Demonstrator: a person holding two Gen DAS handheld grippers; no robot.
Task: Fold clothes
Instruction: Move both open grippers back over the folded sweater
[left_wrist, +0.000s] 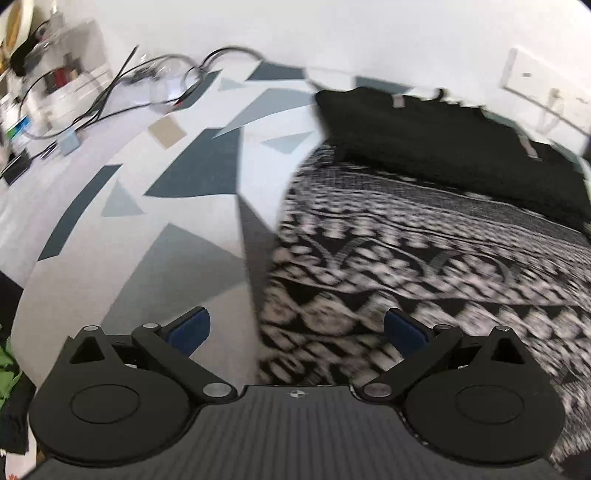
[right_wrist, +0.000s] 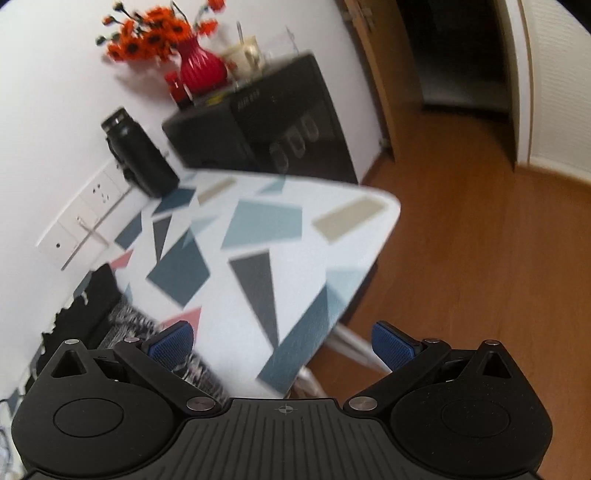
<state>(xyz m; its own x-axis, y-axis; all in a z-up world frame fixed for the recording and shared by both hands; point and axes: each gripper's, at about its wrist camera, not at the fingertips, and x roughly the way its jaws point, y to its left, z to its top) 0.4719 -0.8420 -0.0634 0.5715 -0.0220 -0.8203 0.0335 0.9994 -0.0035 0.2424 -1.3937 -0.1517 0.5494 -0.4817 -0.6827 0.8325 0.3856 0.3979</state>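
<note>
A black-and-white patterned garment (left_wrist: 424, 266) lies spread on the table with the geometric cloth (left_wrist: 155, 206); its far part is plain black (left_wrist: 436, 140). My left gripper (left_wrist: 297, 330) hovers open over the garment's near left edge, nothing between its blue pads. In the right wrist view, my right gripper (right_wrist: 282, 343) is open above the table's right end (right_wrist: 258, 251), holding nothing. A strip of the same garment (right_wrist: 122, 325) shows at the lower left of that view, beside the left finger.
Cables (left_wrist: 122, 85) and small items clutter the table's far left. A black bottle (right_wrist: 140, 158), a black cabinet (right_wrist: 266, 129) with a red vase of orange flowers (right_wrist: 199, 66), and wall sockets (right_wrist: 88, 218) lie beyond the table's end. Wooden floor (right_wrist: 480, 258) is on the right.
</note>
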